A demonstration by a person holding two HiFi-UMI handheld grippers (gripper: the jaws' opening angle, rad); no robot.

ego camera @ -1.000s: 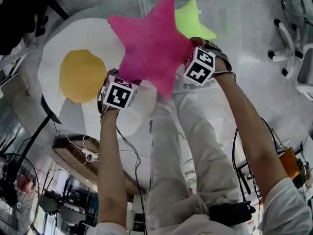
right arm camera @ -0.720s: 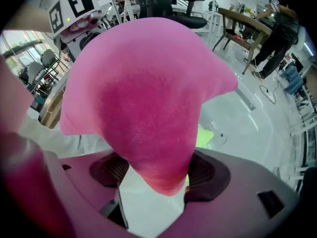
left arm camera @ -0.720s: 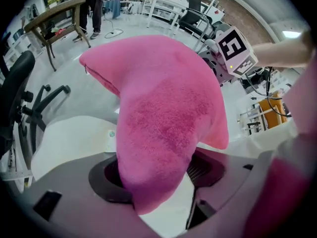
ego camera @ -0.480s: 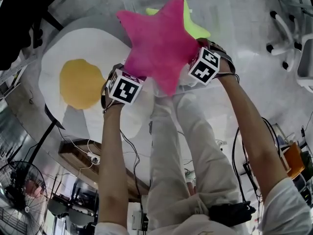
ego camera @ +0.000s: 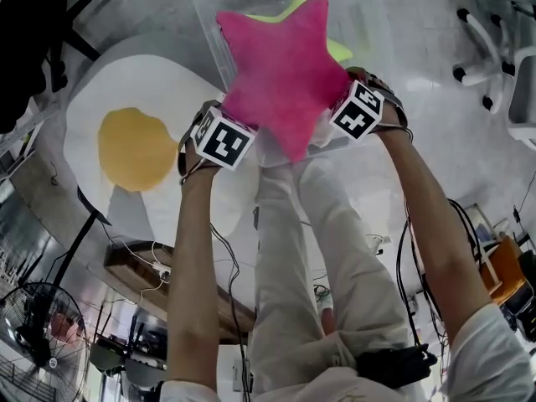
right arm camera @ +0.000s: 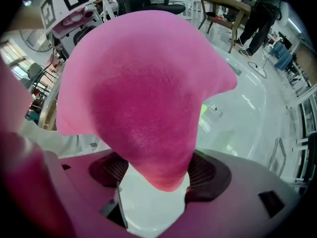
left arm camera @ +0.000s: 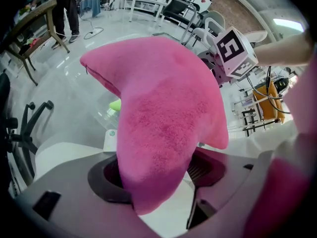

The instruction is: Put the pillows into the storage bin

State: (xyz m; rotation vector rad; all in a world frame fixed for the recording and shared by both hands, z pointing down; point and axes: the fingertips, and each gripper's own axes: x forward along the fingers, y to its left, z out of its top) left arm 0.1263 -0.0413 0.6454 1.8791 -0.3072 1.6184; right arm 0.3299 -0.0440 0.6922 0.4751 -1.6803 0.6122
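My left gripper (left arm camera: 157,182) and right gripper (right arm camera: 157,177) each pinch one point of the pink star pillow (ego camera: 280,69). It spans between them, over the clear bin (ego camera: 208,19) just ahead, where a green pillow (ego camera: 337,50) lies.

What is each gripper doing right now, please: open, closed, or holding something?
Left gripper: closed on one arm of the pink star pillow.
Right gripper: closed on another arm of the same pillow.
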